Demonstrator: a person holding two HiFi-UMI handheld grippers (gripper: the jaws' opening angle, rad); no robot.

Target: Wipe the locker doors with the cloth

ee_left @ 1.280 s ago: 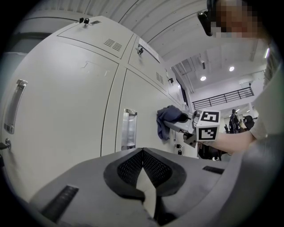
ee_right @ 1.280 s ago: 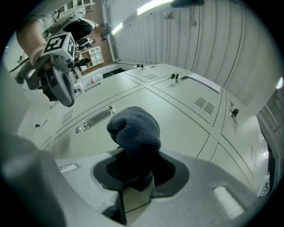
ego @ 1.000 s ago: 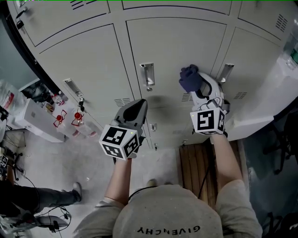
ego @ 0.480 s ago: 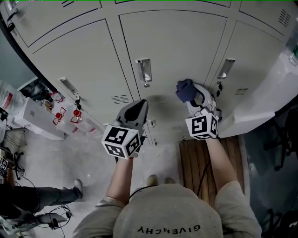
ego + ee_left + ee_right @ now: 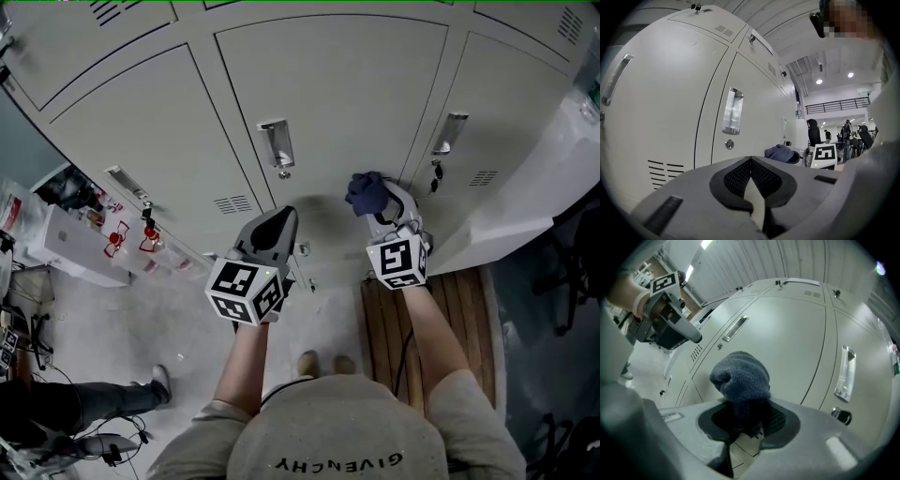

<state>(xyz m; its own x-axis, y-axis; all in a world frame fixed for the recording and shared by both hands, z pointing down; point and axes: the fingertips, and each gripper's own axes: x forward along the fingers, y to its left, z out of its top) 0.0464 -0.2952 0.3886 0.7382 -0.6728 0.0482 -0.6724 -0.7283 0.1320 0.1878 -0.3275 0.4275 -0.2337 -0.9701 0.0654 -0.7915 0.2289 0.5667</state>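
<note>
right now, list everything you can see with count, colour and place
locker doors: several, pale grey, across the top of the head view
handles: three, metallic, one on each lower door
cloth: one, dark blue, bunched against the middle door
wooden slats: one patch, brown, on the floor under the right arm
bystander's leg: one, dark trousers, floor at lower left
left gripper: one, grey, shut and empty, before the middle door
right gripper: one, white and grey, shut on the cloth
forearms: two, bare, behind the grippers
</note>
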